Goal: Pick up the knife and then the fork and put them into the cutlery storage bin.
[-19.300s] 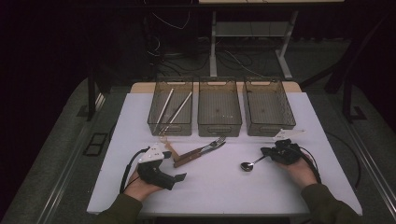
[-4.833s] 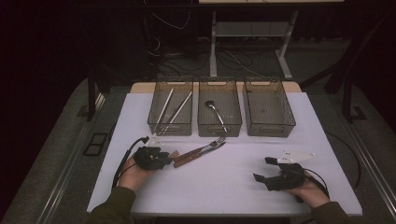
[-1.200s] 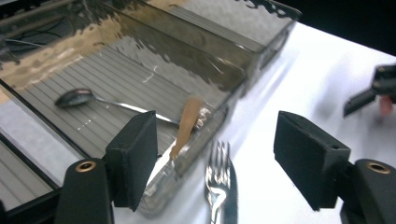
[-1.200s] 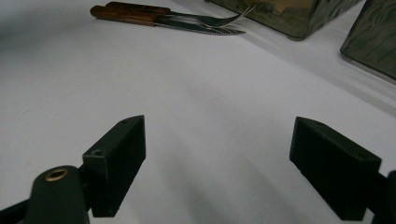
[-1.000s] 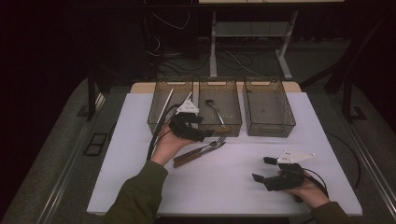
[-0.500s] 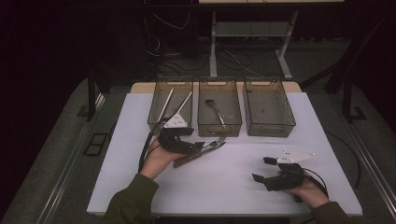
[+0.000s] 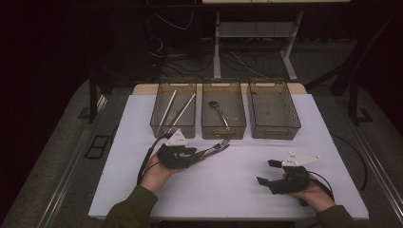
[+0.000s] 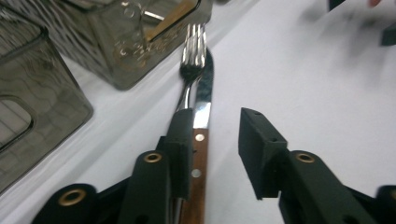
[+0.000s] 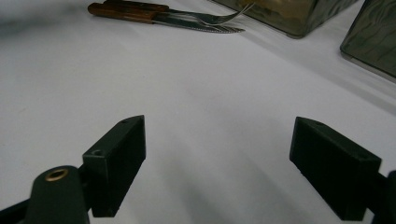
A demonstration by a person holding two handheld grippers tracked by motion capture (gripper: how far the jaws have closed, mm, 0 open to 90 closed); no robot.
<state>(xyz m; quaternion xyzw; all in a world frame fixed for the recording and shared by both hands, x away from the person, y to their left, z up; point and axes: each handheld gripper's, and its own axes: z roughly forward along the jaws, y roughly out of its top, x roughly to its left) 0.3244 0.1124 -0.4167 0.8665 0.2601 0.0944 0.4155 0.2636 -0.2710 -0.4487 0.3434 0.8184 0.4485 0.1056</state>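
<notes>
A wooden-handled knife (image 8: 201, 135) and a steel fork (image 8: 194, 46) lie side by side on the white table (image 7: 228, 190), just in front of the bins; both also appear at the top of the right gripper view, knife (image 9: 140, 16) and fork (image 9: 219, 18). My left gripper (image 7: 192, 154) sits low over their handles. Its jaws have just been closing: in the left gripper view (image 8: 217, 121) the knife handle lies between them, against the left jaw, with a gap to the right jaw. My right gripper (image 7: 267, 172) rests at the front right, open and empty (image 9: 243, 140).
Three clear bins stand in a row at the back of the table. The left bin (image 7: 159, 124) holds two chopsticks, the middle bin (image 7: 223, 129) holds a spoon (image 7: 217, 110), and nothing shows in the right bin (image 7: 275, 130). Cables trail from both grippers.
My left hand has come down and back from the bins to the fork and knife, and its jaws have narrowed around the knife handle. The right hand has stayed put.
</notes>
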